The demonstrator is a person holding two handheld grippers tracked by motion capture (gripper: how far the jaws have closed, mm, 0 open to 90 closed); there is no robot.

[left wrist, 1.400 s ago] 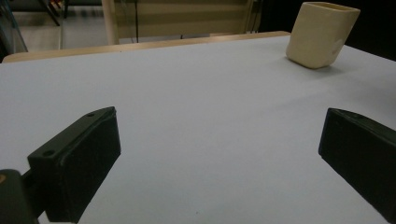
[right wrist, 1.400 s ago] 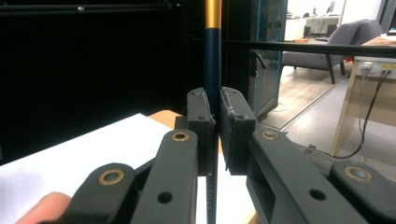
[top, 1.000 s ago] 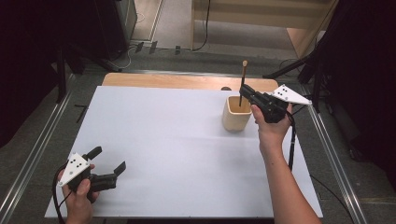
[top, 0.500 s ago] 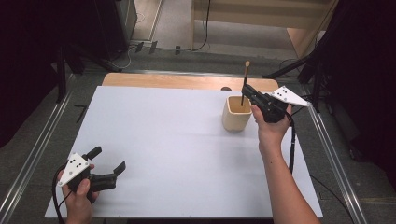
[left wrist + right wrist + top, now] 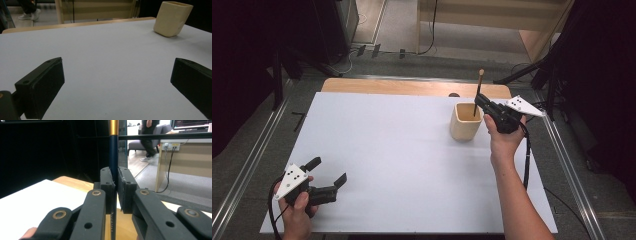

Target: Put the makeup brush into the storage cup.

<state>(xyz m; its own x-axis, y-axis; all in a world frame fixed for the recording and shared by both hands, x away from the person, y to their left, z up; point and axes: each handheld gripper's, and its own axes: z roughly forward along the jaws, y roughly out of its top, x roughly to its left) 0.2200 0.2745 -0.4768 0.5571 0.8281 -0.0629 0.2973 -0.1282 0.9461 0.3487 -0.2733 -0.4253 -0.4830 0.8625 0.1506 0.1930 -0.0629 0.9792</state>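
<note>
A cream cup (image 5: pixel 466 122) (image 5: pixel 172 18) stands upright at the back right of the white table top (image 5: pixel 402 150). My right gripper (image 5: pixel 478 101) (image 5: pixel 116 185) sits just right of the cup, shut on a thin stick (image 5: pixel 478 90) (image 5: pixel 113 150) with a dark blue shaft and a golden upper end. The stick stands nearly upright and its lower end dips into the cup's mouth. At the front left corner my left gripper (image 5: pixel 329 172) (image 5: pixel 117 82) is held low over the table, open, with nothing between its jaws.
The table's wooden far edge (image 5: pixel 412 87) shows behind the white sheet. Metal rails (image 5: pixel 247 165) run along both sides of the table. Behind the stick stand a dark frame and a desk with cables (image 5: pixel 175 157), and a person (image 5: pixel 148 137) is farther back.
The stick's top has leaned slightly to the right while the right hand stayed by the cup. The left gripper has not moved.
</note>
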